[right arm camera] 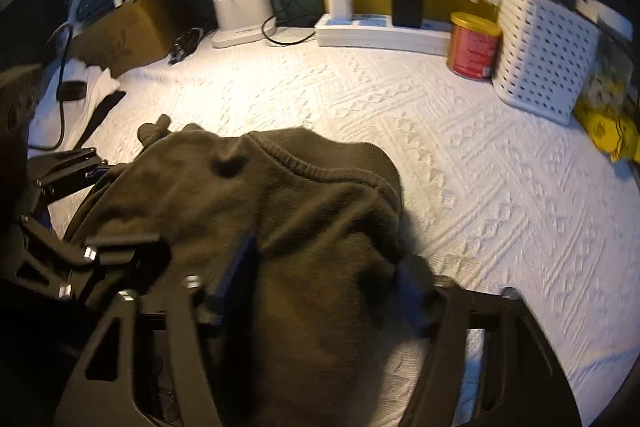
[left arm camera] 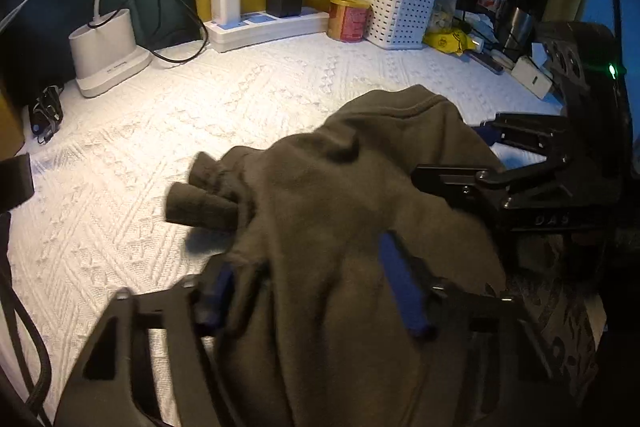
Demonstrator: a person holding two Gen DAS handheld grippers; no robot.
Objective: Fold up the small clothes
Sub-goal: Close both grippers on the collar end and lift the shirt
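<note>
Olive-brown fleece garment (left arm camera: 344, 227) hangs bunched over the white textured cloth (left arm camera: 200, 131), draped between both tools. Left gripper (left arm camera: 316, 301) and right gripper (right arm camera: 324, 281) each stand partly open with fleece between the fingers. Farther back, a white perforated basket (right arm camera: 548, 59) holds crumpled pale material, beside a red can (right arm camera: 474, 45).

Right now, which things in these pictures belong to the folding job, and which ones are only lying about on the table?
For the job:
- dark olive garment
- left hand-held gripper, cloth between its fingers
- right hand-held gripper, cloth between its fingers
- white textured cloth as folding surface

Lying about:
- power strip with chargers
- red can
- white basket
- lamp base
- yellow packet
</note>
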